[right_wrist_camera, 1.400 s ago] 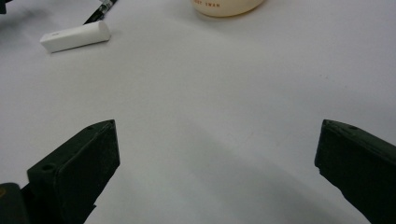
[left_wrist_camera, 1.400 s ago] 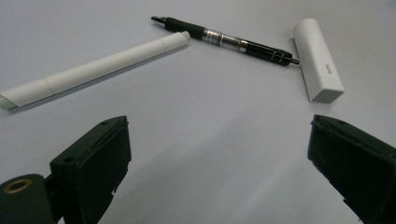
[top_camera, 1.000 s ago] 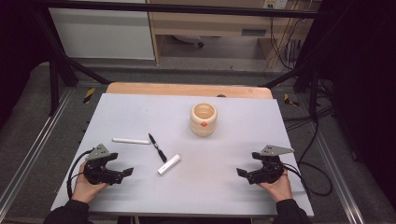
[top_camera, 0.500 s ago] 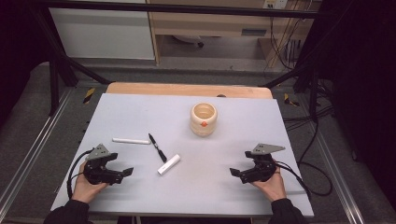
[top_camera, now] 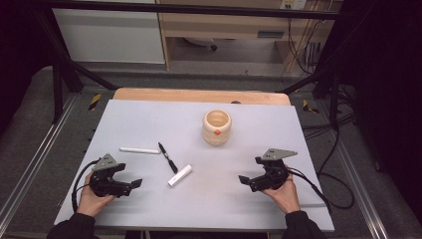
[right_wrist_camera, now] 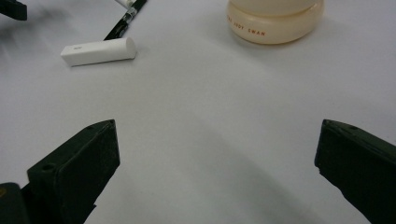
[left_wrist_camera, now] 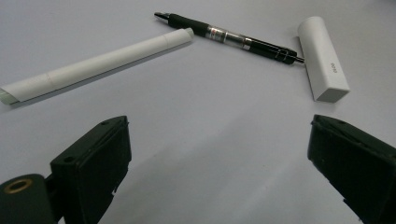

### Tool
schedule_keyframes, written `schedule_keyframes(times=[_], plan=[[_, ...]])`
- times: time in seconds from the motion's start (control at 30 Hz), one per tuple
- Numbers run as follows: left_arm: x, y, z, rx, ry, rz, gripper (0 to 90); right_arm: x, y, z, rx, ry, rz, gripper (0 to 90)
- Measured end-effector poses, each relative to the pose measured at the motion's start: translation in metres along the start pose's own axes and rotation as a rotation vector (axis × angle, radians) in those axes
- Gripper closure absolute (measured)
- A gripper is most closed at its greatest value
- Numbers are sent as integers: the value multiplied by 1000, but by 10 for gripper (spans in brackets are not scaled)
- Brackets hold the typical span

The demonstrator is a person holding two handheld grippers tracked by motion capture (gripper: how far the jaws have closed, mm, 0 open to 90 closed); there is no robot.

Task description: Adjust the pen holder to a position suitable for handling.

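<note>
- High view: my left claw (top_camera: 135, 183) gapes wide, empty; my right claw (top_camera: 242, 179) too, holding nothing
- pen (top_camera: 167, 157) lies between stick (top_camera: 140, 150) and eraser (top_camera: 179, 175), ahead of left claw; cup (top_camera: 217, 126) farther back

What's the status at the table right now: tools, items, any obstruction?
Left tool and right tool open, empty. Black pen, white stick, white cap untouched. Path clear.

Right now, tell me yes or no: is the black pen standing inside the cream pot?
No: the black pen lies flat on the table, between the two white sticks and well apart from the cream pot.
</note>
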State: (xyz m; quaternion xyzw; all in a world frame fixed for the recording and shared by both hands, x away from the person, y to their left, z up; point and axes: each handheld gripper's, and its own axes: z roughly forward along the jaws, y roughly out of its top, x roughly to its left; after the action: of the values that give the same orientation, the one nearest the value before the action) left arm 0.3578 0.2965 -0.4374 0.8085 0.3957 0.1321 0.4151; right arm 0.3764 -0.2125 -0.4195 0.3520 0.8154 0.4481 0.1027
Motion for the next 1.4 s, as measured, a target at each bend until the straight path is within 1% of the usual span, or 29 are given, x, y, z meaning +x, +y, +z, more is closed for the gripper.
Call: schedule_keyframes(times=[0.1,0.2,0.27,0.33,0.47,0.63,0.73,1.0,1.03,1.1,1.4], plan=[[0,0,0,0,0,-2,61,2,5,2,0,3,-7,6],[1,0,1,2,0,-2,61,4,8,4,-3,7,-4,6],[0,0,0,2,-1,-2,61,5,12,6,-3,8,-15,7],[0,0,0,2,1,-3,62,7,15,8,0,9,-12,7],[1,0,0,1,0,-3,63,8,20,12,2,5,-25,7],[1,0,0,6,1,0,63,10,28,15,-7,10,-28,8],[1,0,0,6,1,-1,64,11,32,17,-3,8,-33,8],[1,0,0,6,1,-2,64,16,50,25,-13,13,-50,11],[1,-1,0,6,1,-2,64,16,50,25,-13,13,-50,11],[1,-1,0,6,2,-1,64,17,56,28,-6,9,-60,11],[1,-1,1,7,-1,-1,64,16,73,36,-10,7,-63,15]])
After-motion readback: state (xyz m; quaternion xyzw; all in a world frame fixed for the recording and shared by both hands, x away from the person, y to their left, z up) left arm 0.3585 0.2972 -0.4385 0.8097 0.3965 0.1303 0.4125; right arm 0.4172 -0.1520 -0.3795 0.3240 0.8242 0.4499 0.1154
